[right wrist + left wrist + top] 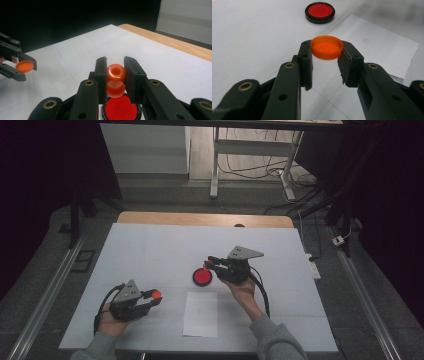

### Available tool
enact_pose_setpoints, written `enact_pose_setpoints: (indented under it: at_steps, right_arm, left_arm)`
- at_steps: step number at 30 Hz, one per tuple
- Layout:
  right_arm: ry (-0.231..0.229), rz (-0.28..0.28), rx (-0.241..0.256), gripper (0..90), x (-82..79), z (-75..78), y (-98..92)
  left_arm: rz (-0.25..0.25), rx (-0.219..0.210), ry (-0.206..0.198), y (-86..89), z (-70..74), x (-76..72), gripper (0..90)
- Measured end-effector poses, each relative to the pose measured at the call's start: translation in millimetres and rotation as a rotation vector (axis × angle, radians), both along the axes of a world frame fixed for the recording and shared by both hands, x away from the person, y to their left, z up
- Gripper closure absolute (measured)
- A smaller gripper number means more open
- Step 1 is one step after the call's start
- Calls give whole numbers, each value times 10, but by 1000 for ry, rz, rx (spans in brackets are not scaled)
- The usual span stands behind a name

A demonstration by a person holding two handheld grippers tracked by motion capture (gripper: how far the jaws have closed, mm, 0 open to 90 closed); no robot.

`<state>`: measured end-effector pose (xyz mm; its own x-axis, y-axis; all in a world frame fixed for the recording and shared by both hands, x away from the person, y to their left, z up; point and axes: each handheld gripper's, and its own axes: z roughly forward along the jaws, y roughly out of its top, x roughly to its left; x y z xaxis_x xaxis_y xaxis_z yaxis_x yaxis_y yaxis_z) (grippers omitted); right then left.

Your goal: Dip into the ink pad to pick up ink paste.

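Note:
A round black-rimmed ink pad (202, 277) (320, 12) (122, 109) with a red face lies on the white table cover. My right gripper (209, 264) (116, 75) is shut on an orange stamp handle (116, 79) (206, 265), held just above the pad's far edge. My left gripper (155, 298) (327, 53) at the near left is shut on a flat orange cap (327, 47) (156, 295) (24, 66), pinched by its rim between the fingertips and held off the table. A white sheet of paper (200, 313) (374, 45) lies near the front edge between the hands.
The table cover (165, 250) leaves a bare wooden strip (200, 219) (170, 41) at the far edge. Beyond it are desk legs (215, 165) and cables on the floor. A power strip (313, 266) lies off the table's right side.

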<state>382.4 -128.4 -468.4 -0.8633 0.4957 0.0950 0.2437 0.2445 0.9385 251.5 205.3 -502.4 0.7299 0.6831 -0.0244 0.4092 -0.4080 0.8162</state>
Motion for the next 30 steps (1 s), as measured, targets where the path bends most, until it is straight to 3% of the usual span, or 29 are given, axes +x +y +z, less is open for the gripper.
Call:
enact_pose_setpoints:
  at_steps: [19,30]
  right_arm:
    - [53,-11,-69,728,129,-187,94]
    - [54,-17,-106,727,161,-261,134]
  left_arm:
    - [-3,1,4,-3,-5,9,655]
    - [-3,3,4,-9,-6,7,655]
